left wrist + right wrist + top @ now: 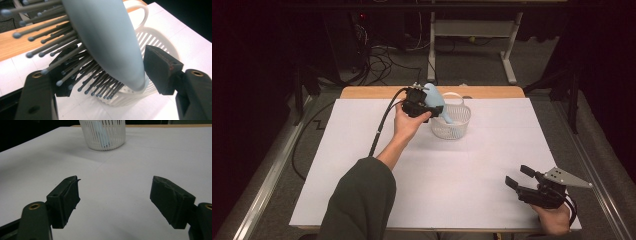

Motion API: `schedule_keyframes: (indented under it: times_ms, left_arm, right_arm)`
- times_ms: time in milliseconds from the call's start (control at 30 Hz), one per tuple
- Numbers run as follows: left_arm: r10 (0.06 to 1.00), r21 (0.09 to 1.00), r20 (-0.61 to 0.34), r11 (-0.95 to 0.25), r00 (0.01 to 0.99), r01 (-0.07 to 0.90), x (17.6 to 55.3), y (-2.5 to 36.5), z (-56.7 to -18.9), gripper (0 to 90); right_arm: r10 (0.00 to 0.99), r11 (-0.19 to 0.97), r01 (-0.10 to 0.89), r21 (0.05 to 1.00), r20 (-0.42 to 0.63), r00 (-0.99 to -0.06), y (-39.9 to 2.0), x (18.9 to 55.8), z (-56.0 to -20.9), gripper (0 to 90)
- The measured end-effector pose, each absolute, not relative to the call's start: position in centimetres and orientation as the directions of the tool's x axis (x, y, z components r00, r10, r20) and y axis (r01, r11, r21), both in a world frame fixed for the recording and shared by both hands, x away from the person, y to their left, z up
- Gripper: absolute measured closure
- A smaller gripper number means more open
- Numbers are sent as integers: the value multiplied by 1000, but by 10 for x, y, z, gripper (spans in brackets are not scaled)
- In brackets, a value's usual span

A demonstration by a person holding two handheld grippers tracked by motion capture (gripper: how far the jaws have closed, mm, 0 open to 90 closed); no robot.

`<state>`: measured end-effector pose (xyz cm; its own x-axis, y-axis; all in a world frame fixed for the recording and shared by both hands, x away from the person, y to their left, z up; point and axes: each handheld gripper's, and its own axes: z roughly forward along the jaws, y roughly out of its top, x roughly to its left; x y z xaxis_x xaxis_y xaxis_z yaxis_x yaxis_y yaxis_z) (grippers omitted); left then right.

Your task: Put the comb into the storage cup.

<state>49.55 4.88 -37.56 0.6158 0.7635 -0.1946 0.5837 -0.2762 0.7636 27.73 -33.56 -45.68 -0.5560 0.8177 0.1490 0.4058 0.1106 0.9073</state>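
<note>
High view: one hairbrush (435, 100); one basket (460, 127)

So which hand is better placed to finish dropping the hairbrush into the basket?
Left. The left gripper has the light blue hairbrush between its jaws, handle already inside the white basket. The right gripper rests open at the table's near edge, far off.

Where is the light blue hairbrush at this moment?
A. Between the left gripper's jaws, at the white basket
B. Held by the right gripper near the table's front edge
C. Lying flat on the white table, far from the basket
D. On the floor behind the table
A: the light blue hairbrush stands between the jaws of the left gripper, its handle end reaching into the white basket.
</note>
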Motion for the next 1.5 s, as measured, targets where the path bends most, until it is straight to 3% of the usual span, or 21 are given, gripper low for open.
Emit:
schedule_keyframes:
  times_ms: [367,1500]
  left_arm:
    - [764,754,-224,-257,605,605,494,59,-382,290]
    - [774,768,-169,-284,610,574,480,76,-377,273]
  right_arm:
    - [819,114,406,907,146,-555,-335,278,-457,237]
    - [820,118,411,904,144,-553,-334,278,-457,237]
